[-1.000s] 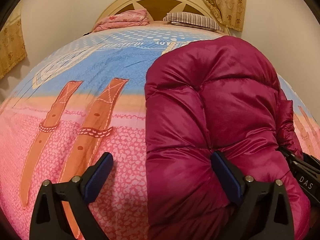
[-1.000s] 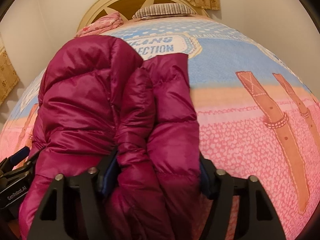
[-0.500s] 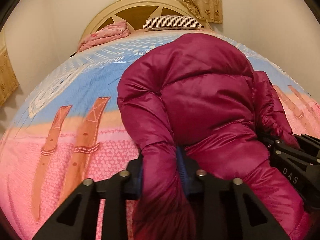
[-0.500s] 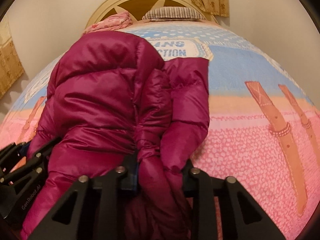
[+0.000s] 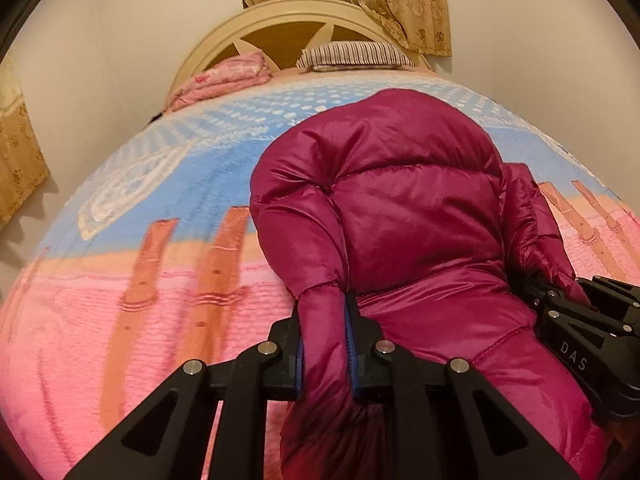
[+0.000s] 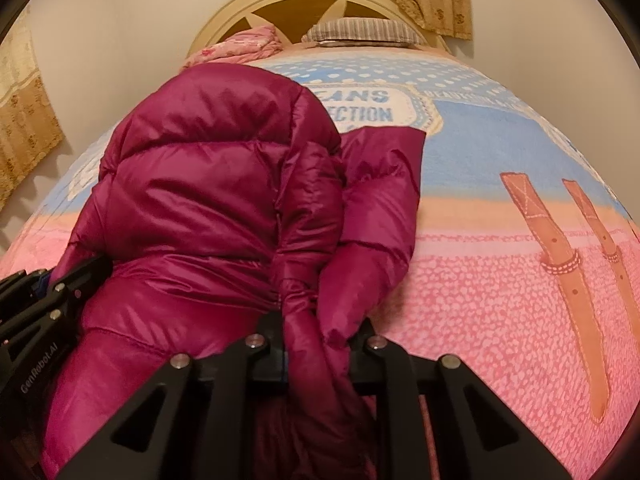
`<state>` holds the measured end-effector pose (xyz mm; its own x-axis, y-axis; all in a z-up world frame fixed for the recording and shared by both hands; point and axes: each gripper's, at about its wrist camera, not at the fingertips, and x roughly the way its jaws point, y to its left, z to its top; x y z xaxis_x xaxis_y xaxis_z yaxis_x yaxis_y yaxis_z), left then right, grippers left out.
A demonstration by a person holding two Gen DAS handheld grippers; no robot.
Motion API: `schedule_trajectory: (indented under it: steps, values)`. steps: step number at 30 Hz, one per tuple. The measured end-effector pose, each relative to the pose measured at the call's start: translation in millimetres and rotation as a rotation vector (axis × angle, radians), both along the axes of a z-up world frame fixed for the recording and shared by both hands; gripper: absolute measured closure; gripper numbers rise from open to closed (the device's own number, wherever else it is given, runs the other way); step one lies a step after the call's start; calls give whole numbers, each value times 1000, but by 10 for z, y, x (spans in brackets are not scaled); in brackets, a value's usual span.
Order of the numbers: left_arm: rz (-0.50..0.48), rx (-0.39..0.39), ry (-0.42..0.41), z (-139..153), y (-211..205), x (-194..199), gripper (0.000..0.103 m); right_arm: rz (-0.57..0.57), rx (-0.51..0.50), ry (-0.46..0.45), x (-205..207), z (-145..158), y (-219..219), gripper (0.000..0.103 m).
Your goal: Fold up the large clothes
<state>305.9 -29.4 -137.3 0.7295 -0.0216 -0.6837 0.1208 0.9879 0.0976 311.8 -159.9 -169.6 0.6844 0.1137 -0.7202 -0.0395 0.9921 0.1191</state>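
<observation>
jacket [image 5: 400, 208] first: it's a big magenta puffer lying on the bed [image 5: 132, 280], on the pink and blue printed blanket, hood end pointing toward the headboard [image 5: 280, 20]. we'd say the fold is somewhere in the middle, not the start and not the finish.

what looks done: both sides seem tucked in, so the body reads as one long narrow bundle. in the right view one sleeve [image 6: 380, 200] lies along the right edge, partly folded over, though its cuff end sticks out flat on the blanket.

what we've got in hand: our left gripper [image 5: 325, 344] is closed down on a bunched bit of the near left edge, and our right gripper [image 6: 320, 340] is pinched shut on a wad of fabric at the near right edge, sleeve end included as far as we can tell. both near corners are held, side by side.

what's left, we reckon: carry that near end up and over toward the hood to halve the length, then flatten it. puffy slippery shell, so it'll probably want to spring back open. striped pillow [image 5: 352, 54] and pink folded bedding [image 5: 224, 80] sit at the head, well clear.
</observation>
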Motion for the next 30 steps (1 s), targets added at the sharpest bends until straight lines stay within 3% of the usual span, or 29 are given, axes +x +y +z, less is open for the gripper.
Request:
schedule_trajectory:
  steps: [12,30]
  values:
    - [97,-28,-57,282,732,-479,87,141,20,-59,-173,278,610,85]
    - [221,-61,-95,363,1552,-952,87,291,-25,-101,-232,397,1335,85]
